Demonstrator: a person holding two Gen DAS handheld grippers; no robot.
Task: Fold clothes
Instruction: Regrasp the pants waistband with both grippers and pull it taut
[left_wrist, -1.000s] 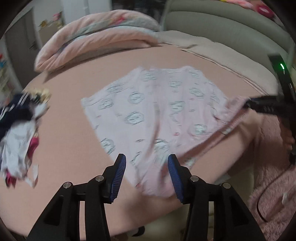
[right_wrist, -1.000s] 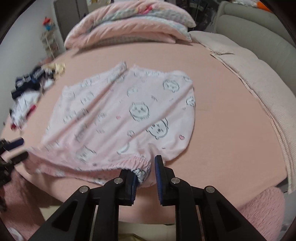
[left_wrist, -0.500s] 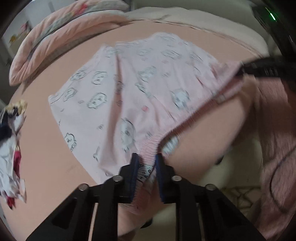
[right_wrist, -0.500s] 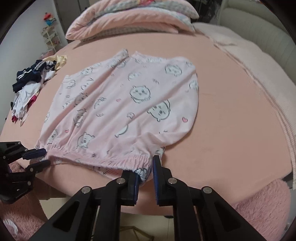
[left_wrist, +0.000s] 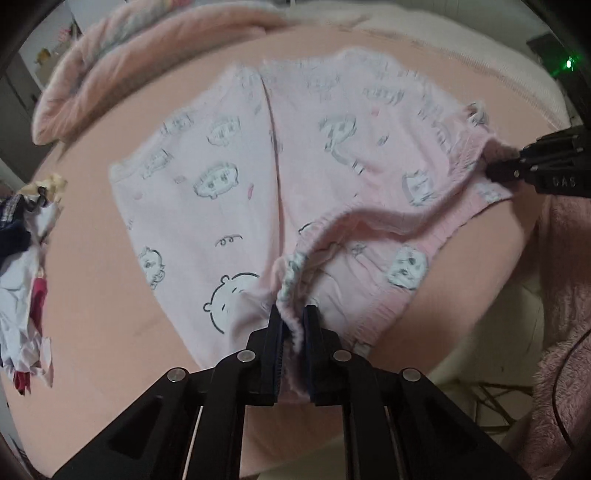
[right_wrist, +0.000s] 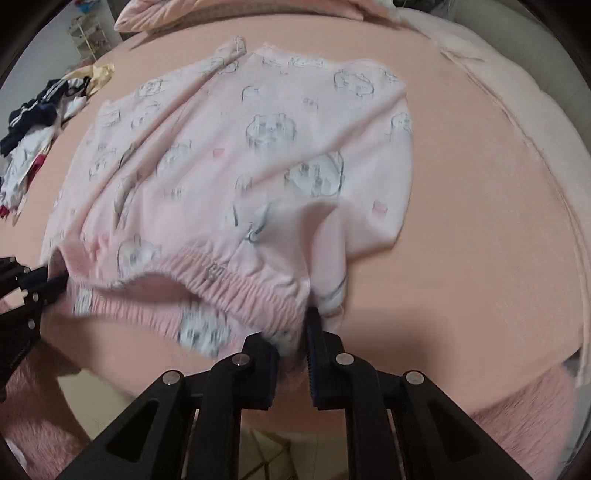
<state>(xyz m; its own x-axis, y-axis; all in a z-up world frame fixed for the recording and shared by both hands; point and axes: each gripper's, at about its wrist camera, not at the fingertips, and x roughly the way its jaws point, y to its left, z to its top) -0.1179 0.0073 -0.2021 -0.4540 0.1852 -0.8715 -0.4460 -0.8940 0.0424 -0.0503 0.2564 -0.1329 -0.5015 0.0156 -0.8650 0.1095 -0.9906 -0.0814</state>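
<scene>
While both claws pinch its elastic waistband, pink cartoon-print shorts (right_wrist: 240, 166) lie spread on pink bed (right_wrist: 480, 221), waist end lifted. L gripper (left_wrist: 292, 325) & R gripper (right_wrist: 293, 332) clamp thin bunched fabric; uneven pull could slip it free.

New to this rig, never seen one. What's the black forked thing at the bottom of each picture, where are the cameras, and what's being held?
No robot arm here: a person holds a two-finger gripper in each hand, and each carries a fisheye camera looking along its fingers. One picture is from the left gripper, the other from the right gripper. Both are shut on the elastic waistband of the pink printed shorts, one at each end, lifting it off the pink bed sheet. The rest of the shorts lies flat. A pile of other clothes sits to one side, a folded duvet further back.
</scene>
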